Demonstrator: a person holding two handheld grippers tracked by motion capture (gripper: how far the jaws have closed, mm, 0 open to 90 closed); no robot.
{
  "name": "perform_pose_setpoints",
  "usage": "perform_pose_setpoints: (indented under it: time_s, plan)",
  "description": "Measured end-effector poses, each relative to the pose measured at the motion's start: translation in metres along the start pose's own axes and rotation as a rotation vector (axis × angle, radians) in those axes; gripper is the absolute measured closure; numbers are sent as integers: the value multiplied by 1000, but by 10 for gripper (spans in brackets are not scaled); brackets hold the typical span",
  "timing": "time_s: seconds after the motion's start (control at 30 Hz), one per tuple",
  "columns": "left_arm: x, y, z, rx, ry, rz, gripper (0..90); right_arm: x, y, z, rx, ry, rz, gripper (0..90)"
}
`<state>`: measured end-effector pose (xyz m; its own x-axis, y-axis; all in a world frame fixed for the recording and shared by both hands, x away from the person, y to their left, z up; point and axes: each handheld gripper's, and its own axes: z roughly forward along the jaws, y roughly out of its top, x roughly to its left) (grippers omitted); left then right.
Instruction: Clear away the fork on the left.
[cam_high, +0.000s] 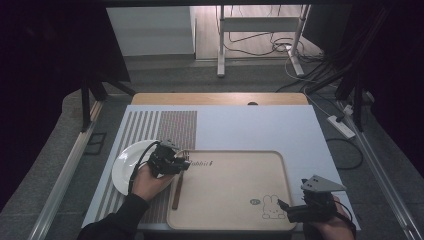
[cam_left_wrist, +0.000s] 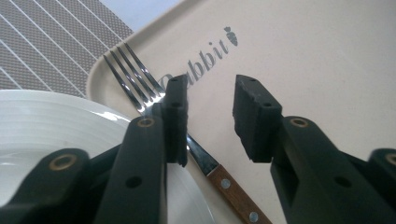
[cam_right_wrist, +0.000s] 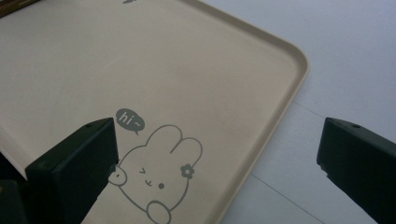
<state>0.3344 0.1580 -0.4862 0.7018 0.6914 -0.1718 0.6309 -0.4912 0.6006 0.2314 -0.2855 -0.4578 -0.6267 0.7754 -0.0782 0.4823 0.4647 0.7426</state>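
A fork (cam_high: 177, 191) with a wooden handle lies along the left rim of a beige tray (cam_high: 230, 185), between the tray and a white plate (cam_high: 122, 170). My left gripper (cam_high: 187, 162) hovers just over the fork's neck, open and holding nothing. In the left gripper view the tines (cam_left_wrist: 133, 70) point away, the left jaw covers the neck, and the plate (cam_left_wrist: 42, 126) lies at lower left. My right gripper (cam_high: 283, 205) stands wide open at the tray's near right corner. In the right gripper view it spans the tray's rim (cam_right_wrist: 280, 116) beside a printed rabbit (cam_right_wrist: 159, 177).
A striped placemat (cam_high: 165, 125) lies under the plate on a pale blue table cover (cam_high: 260, 125). The wooden table edge (cam_high: 220, 98) runs along the back. On the floor beyond are a white stand (cam_high: 220, 45), cables and a power strip (cam_high: 341, 126).
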Motion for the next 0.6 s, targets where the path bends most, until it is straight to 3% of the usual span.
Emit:
perform_pose_setpoints:
  time_s: [0.6]
  plan:
    - [9, -11, -19, -60, -13, -1, 432, 1, 0, 0, 3, -5, 2, 0]
